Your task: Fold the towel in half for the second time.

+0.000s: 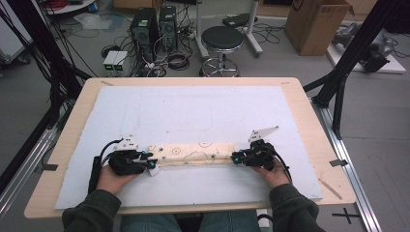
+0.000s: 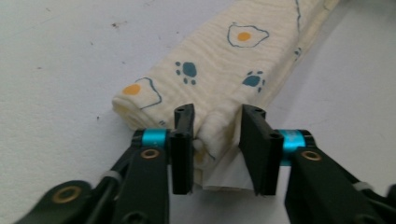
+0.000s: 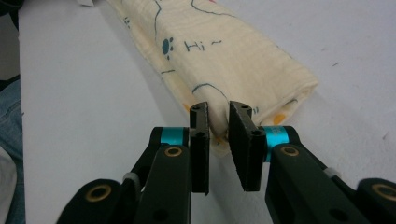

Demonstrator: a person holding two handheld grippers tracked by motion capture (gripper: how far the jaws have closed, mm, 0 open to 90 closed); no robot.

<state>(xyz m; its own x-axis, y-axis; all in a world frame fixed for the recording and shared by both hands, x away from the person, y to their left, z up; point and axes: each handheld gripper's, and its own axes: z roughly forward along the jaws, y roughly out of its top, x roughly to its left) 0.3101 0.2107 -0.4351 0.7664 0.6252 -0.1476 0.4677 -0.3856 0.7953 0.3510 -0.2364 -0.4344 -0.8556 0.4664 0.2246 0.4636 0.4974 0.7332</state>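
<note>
At the near edge of the white mat [image 1: 193, 111], I hold a folded cream cloth [image 1: 196, 153] stretched lengthwise between both tools: my left gripper [image 1: 151, 164] pinches its left end, its jaws closed on a fold, while my right gripper [image 1: 235, 157] clamps the opposite end, the cloth lying flat on the mat.
</note>
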